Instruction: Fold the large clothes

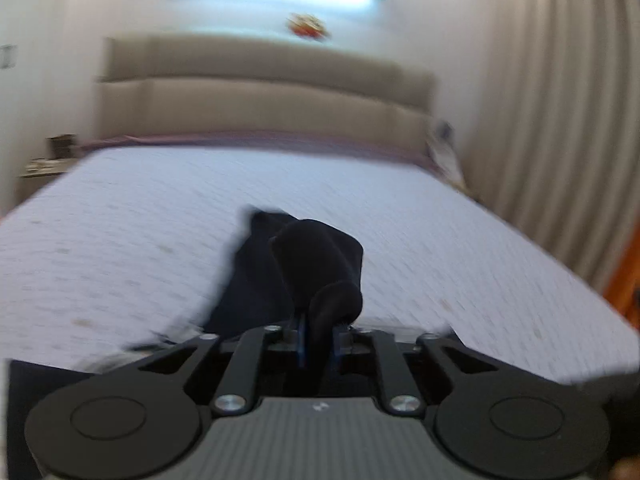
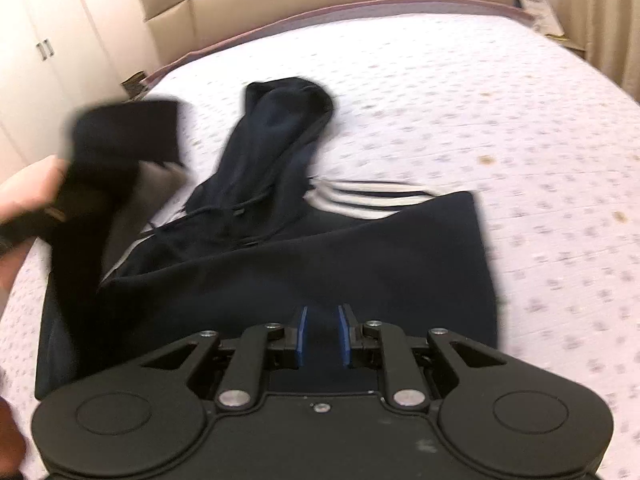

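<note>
A dark navy hoodie (image 2: 304,264) with white sleeve stripes (image 2: 360,196) lies on the bed, its hood (image 2: 280,128) pointing toward the headboard. My right gripper (image 2: 323,336) is shut on the hoodie's near edge, dark cloth between its blue pads (image 2: 303,336). My left gripper (image 1: 318,340) is shut on a fold of the same navy cloth (image 1: 320,264), which bulges up between the fingers. In the right wrist view the left gripper shows blurred at the left (image 2: 120,140), lifting one side of the garment.
The bed has a white dotted cover (image 2: 480,120) and a beige padded headboard (image 1: 260,96). White wardrobe doors (image 2: 44,52) stand left. A nightstand (image 1: 44,168) is at the far left corner. Ribbed curtains (image 1: 560,120) hang right.
</note>
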`<state>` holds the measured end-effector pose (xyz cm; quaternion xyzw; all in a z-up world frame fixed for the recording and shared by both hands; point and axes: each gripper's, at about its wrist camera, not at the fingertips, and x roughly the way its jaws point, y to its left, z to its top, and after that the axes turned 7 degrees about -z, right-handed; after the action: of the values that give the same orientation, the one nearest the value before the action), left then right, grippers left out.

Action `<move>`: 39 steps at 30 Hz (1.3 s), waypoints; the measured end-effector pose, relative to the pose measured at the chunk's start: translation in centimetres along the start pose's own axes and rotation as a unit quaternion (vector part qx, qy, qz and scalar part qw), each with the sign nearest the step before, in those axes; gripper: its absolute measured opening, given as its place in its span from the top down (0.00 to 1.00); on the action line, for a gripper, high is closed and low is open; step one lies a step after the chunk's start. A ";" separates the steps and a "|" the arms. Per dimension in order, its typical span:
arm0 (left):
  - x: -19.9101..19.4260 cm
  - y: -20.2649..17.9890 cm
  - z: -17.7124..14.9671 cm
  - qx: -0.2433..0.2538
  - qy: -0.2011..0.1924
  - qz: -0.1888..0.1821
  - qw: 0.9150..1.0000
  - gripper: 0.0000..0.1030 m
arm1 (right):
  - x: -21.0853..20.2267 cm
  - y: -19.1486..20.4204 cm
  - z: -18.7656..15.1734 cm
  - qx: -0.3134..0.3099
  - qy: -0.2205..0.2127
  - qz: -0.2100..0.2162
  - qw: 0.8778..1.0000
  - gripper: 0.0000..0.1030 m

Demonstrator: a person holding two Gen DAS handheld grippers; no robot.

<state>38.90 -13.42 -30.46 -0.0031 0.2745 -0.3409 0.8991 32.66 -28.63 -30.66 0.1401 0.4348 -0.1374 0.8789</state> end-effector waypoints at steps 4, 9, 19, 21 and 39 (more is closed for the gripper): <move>4.1 -1.9 -4.7 -0.010 0.099 -0.033 0.994 0.41 | 1.4 -2.7 -0.8 0.019 0.030 0.001 0.999 0.71; 1.5 2.2 -7.2 -0.064 0.134 -0.011 0.989 0.40 | 2.2 -3.8 -1.3 0.055 0.031 0.036 0.997 0.22; -3.4 9.8 -6.0 -0.153 0.123 0.099 0.976 0.41 | 8.9 -2.3 0.5 0.051 0.103 0.120 0.986 0.24; -3.4 10.3 -6.1 -0.168 0.121 0.112 0.972 0.42 | 9.1 -0.9 0.0 0.022 0.094 0.105 0.990 0.50; 2.8 10.8 -5.8 -0.096 0.191 0.182 0.960 0.52 | 5.4 -7.2 0.4 0.010 0.094 -0.093 0.991 0.54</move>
<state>44.39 -5.78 -38.90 0.0258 0.4685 -0.1374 0.8723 33.49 -36.02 -35.70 0.1204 0.5248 -0.2091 0.8163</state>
